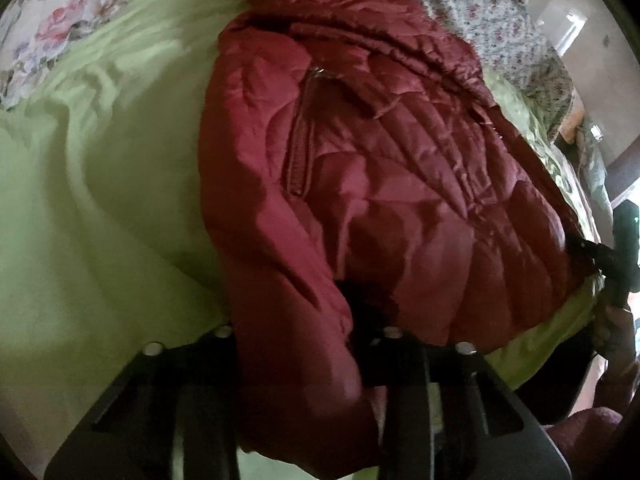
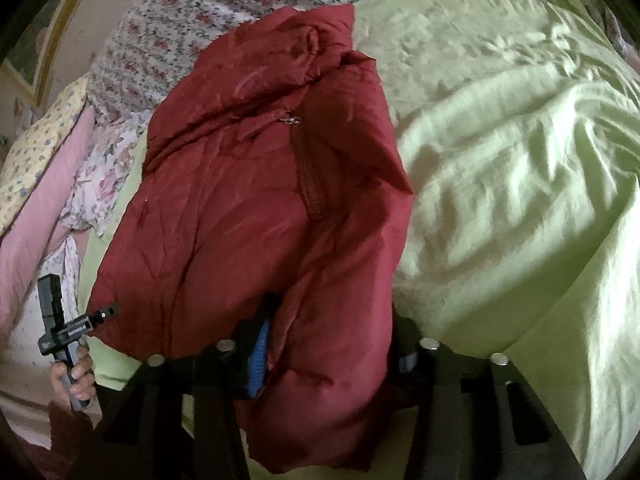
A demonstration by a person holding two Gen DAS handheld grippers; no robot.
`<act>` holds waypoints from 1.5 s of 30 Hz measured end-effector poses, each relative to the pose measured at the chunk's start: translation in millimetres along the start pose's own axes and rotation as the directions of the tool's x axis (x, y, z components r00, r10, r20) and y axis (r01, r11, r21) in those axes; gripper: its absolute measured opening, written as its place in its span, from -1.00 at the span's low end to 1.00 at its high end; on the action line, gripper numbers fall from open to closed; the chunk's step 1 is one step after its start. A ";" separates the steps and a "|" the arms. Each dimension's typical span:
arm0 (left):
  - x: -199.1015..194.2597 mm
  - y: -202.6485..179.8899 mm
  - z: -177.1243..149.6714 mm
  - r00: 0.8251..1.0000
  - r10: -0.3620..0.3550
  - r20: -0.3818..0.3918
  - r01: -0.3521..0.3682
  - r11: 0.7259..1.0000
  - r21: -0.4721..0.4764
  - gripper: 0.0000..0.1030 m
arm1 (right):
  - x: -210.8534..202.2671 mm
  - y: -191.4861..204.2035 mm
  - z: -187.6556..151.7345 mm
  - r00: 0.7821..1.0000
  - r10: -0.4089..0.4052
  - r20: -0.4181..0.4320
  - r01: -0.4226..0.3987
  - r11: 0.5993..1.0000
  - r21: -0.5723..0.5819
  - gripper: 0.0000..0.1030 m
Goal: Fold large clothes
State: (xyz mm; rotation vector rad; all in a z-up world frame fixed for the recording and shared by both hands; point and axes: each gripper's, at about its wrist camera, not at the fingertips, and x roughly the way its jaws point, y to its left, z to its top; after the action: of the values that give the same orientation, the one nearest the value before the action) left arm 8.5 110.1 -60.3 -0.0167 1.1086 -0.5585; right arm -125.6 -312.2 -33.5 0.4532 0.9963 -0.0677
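Observation:
A dark red quilted jacket (image 1: 380,184) lies on a light green sheet (image 1: 100,200), with a zipped pocket (image 1: 300,152) facing up. My left gripper (image 1: 300,360) has a fold of the jacket's near edge between its fingers. In the right wrist view the same jacket (image 2: 248,200) fills the middle. My right gripper (image 2: 328,344) has a thick fold of the jacket's hem between its blue-padded fingers (image 2: 260,356). Each gripper shows at the edge of the other's view, the right one (image 1: 600,256) at the jacket's right corner, the left one (image 2: 100,316) at the left corner.
The green sheet (image 2: 500,160) covers a bed with floral bedding (image 2: 224,4) behind and a pink pillow (image 2: 44,216) at the left. Floral fabric (image 1: 60,28) lies at the far left. A wall and floor (image 1: 592,48) show at the right.

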 end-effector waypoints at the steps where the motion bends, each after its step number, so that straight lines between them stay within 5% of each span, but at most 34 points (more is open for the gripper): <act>1: -2.5 -1.5 0.1 1.000 -0.003 0.009 0.003 1.000 0.005 -0.55 | -1.8 2.2 0.3 1.000 0.002 0.007 -0.002 1.000 -0.014 -0.31; 12: -34.3 -9.5 3.4 0.994 -0.070 0.081 0.068 0.997 0.033 -0.70 | -22.4 3.6 -3.1 0.992 0.111 0.060 -0.110 0.994 -0.021 -0.53; 20: -62.4 2.1 24.0 0.974 -0.137 0.182 0.142 0.990 -0.016 -0.72 | -42.7 1.8 2.3 0.971 0.205 0.120 -0.205 0.979 -0.019 -0.58; 35: -96.4 2.6 99.3 0.914 -0.151 0.378 0.190 0.980 -0.067 -0.72 | -70.8 14.5 70.1 0.899 0.247 0.361 -0.243 0.968 -0.057 -0.61; 45: -89.3 0.3 155.8 0.902 -0.095 0.422 0.159 0.980 -0.119 -0.72 | -58.7 17.4 133.0 0.865 0.225 0.448 -0.233 0.972 -0.040 -0.61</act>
State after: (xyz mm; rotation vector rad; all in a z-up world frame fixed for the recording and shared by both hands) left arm 112.0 108.7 86.5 -0.3292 0.7322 -0.5554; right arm -47.7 -358.2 81.6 0.5385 0.4789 0.0339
